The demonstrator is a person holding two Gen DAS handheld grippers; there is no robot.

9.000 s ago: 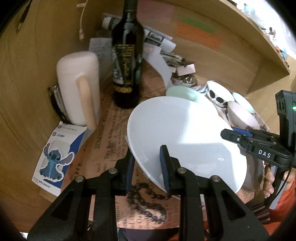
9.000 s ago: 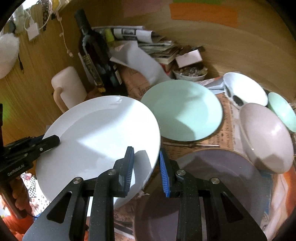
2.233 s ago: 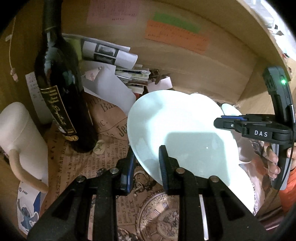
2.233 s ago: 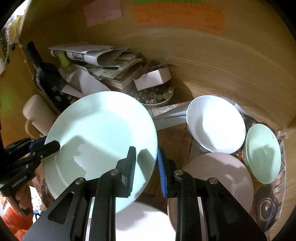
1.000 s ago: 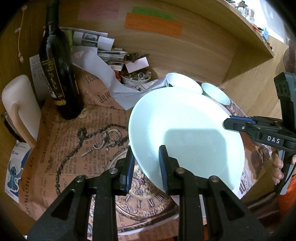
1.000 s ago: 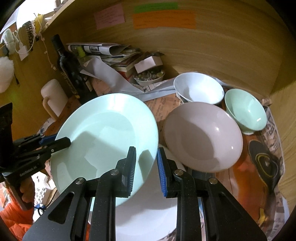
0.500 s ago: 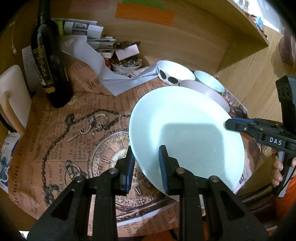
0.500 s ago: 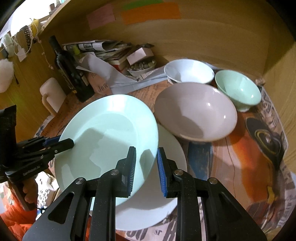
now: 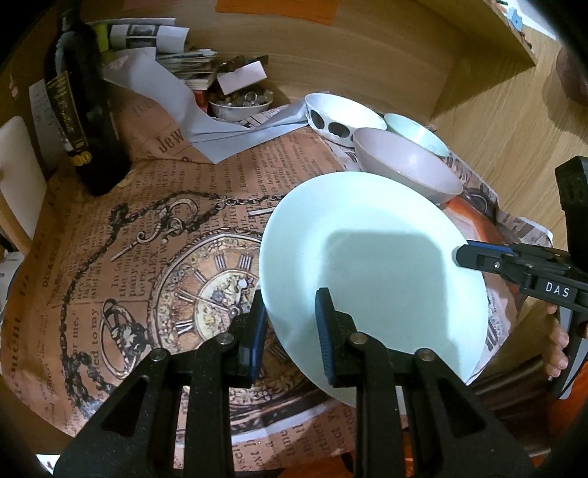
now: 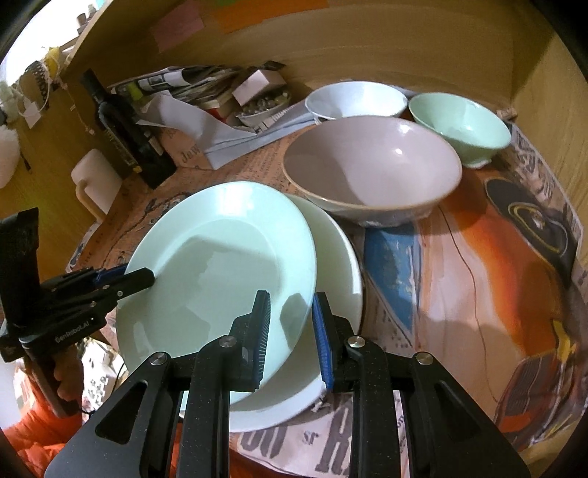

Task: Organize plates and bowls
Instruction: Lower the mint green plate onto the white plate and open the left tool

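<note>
Moved: we have carried the mint plate (image 10: 220,257) from the paper clutter down over the white plate (image 10: 330,264).
Around: pink bowl (image 10: 371,165) just beside; wine bottle (image 9: 84,121) well apart.
Tilt: plate's face up, slightly tilted.
Grip: left gripper (image 9: 290,323) and right gripper (image 10: 290,331) both clench its rim.

Lived-in home nook: wood-panelled corner, surface (image 9: 154,191) covered with newspaper-print cloth. Household clutter at the back: dark wine bottle (image 9: 82,121), heap of papers and magazines (image 10: 191,86), small dish of trinkets (image 9: 240,104). Sticky notes (image 10: 178,24) on wall; crockery such as a pink bowl (image 10: 371,171) set out.
</note>
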